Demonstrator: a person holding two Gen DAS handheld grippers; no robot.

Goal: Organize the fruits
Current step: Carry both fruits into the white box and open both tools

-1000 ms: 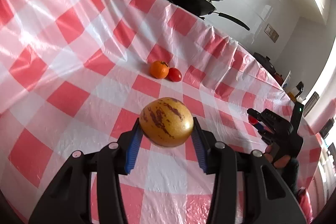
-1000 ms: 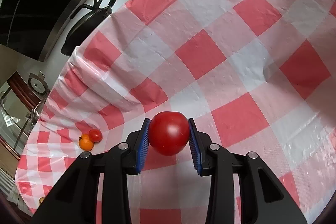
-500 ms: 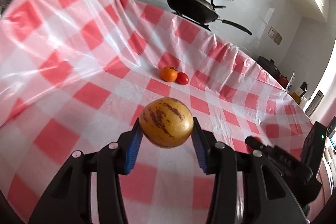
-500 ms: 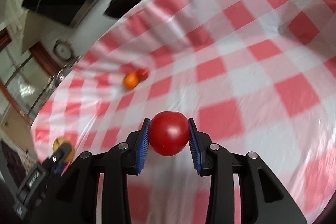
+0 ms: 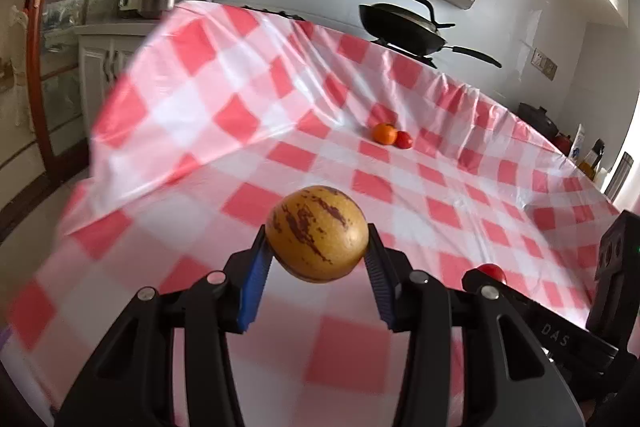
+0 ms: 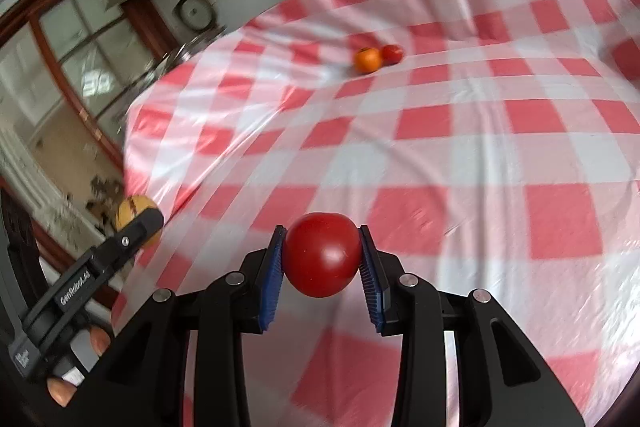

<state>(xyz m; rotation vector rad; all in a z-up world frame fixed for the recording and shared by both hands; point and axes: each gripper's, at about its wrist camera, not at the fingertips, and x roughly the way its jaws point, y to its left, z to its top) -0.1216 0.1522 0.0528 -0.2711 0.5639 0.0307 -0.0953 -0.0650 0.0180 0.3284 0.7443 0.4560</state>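
A yellow brown-streaked fruit (image 5: 317, 233) is being gripped by the left tool (image 5: 316, 267); a red tomato (image 6: 322, 254) is being gripped by the right tool (image 6: 322, 287), above the checkered bench (image 6: 480, 147).

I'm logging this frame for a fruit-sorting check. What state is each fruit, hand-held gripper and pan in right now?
left hand-held gripper: shut on the yellow streaked fruit.
yellow streaked fruit: held above the cloth.
right hand-held gripper: shut on the large tomato.
large tomato: held above the cloth.
orange fruit: resting on the checked tablecloth.
small tomato: resting against the orange fruit.
black pan: behind the table.
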